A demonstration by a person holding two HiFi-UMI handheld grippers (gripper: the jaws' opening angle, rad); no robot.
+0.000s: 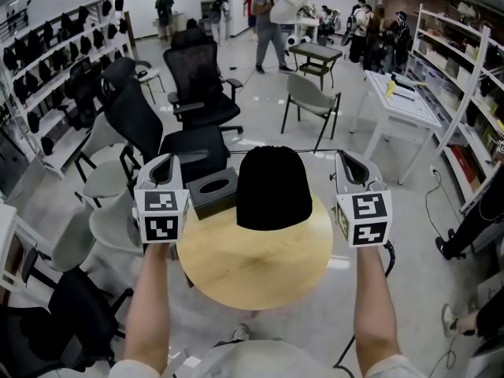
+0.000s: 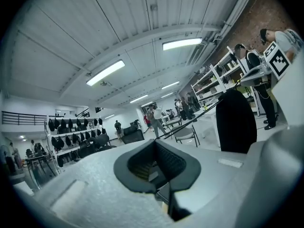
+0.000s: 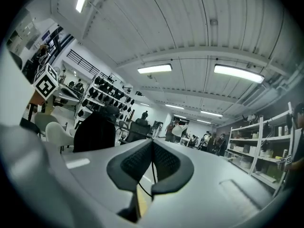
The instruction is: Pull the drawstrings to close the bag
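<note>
A black drawstring bag [image 1: 274,187] stands upright on the round wooden table [image 1: 252,270], its top rounded. A thin black drawstring [image 1: 213,153] runs taut and level from the bag's top out to both sides. My left gripper [image 1: 167,164] is left of the bag and shut on the left drawstring end. My right gripper [image 1: 347,164] is right of it, shut on the right end. In the left gripper view the cord [image 2: 190,121] stretches from the shut left gripper [image 2: 155,148] toward the bag [image 2: 235,122]. In the right gripper view a cord [image 3: 152,172] hangs from the shut right gripper [image 3: 152,148].
A black tissue box [image 1: 213,192] sits on the table just left of the bag. Black office chairs [image 1: 197,85] and a grey chair [image 1: 311,97] stand beyond the table. A white table [image 1: 402,101] and shelves [image 1: 465,77] are at the right. People stand far back.
</note>
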